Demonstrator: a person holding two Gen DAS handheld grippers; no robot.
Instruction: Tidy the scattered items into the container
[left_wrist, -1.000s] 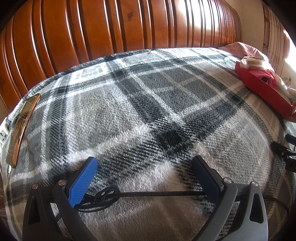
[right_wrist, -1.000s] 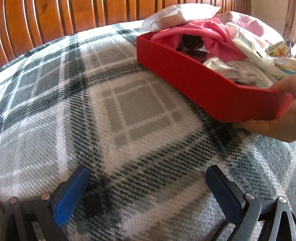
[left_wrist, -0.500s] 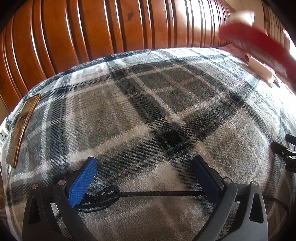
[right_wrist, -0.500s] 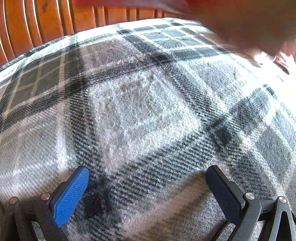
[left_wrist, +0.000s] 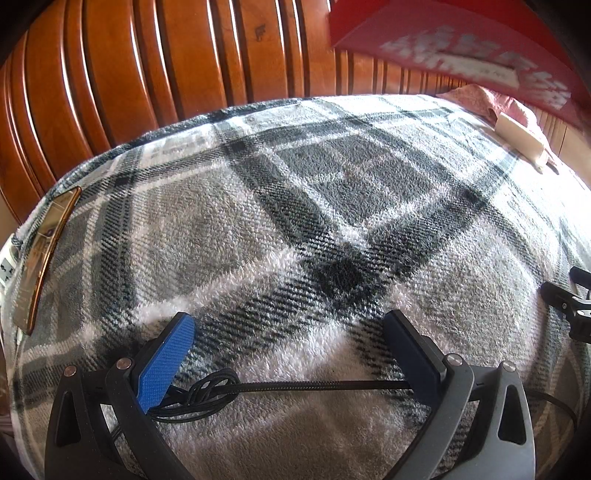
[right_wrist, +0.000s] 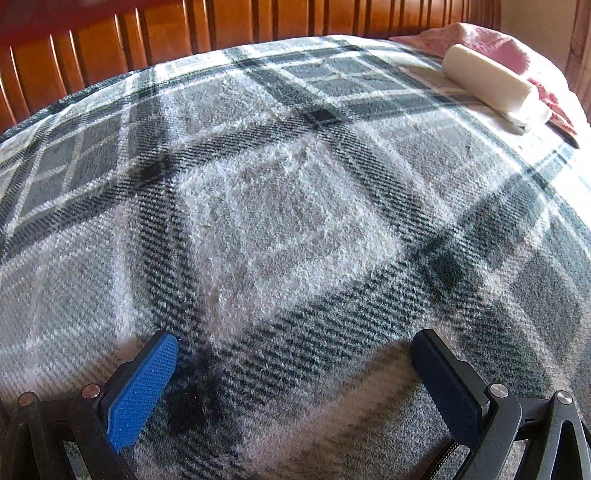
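A: What fills most of both views?

B: A bed covered by a grey, black and white plaid blanket (left_wrist: 332, 229), with a slatted wooden headboard (left_wrist: 147, 74) rising behind it.

A: And the container?

B: The red container (left_wrist: 454, 40) is blurred at the upper right of the left wrist view, up in front of the headboard and well above the blanket. Pale patches show on its underside; whether anything is in it I cannot tell.

A: Anything lying on the blanket?

B: A pink cloth (right_wrist: 495, 48) at the blanket's far right corner, and a white roll-shaped item (right_wrist: 491, 85) lying against it. At the blanket's left edge there is a long amber-rimmed object (left_wrist: 44, 254).

A: The claws?

B: The left claw (left_wrist: 291, 350) sits low over the blanket with its jaws spread wide and nothing between them; a black cable (left_wrist: 295, 387) runs across behind its fingers. The right claw (right_wrist: 295, 369) is likewise spread wide and empty, low over the blanket.
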